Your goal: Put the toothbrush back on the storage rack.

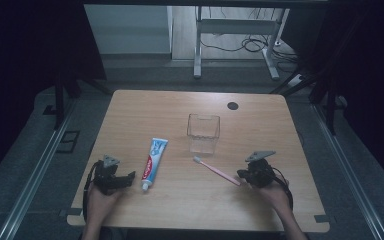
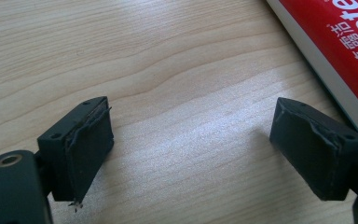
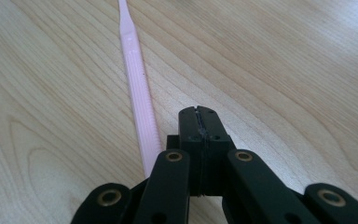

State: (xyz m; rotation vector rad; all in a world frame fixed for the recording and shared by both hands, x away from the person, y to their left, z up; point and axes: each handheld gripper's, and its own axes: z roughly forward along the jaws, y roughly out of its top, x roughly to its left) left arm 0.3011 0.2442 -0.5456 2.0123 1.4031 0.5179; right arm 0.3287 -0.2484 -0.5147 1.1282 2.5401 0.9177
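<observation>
Wooden table (image 1: 260, 200) carried everything. Right gripper (image 3: 199, 114) had its jaws pressed together with nothing between them, just beside the pink toothbrush (image 3: 137, 88) handle. Left gripper (image 2: 191, 154) stood wide open over bare wood, near the toothpaste tube (image 2: 349, 46). Clear cup (image 1: 203, 132) stood behind the toothbrush

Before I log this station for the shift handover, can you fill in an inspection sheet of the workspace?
Surface: wooden table, with a dark round spot at the far side.
Job's things: pink toothbrush lying flat; toothpaste tube lying flat; clear cup upright.
Clutter: nothing seen.
Grippers: left claw open over bare wood beside the tube; right claw shut, empty, beside the toothbrush handle.
Cables: loose cables on the floor behind.
Surroundings: dim room, metal frame beyond the table.
</observation>
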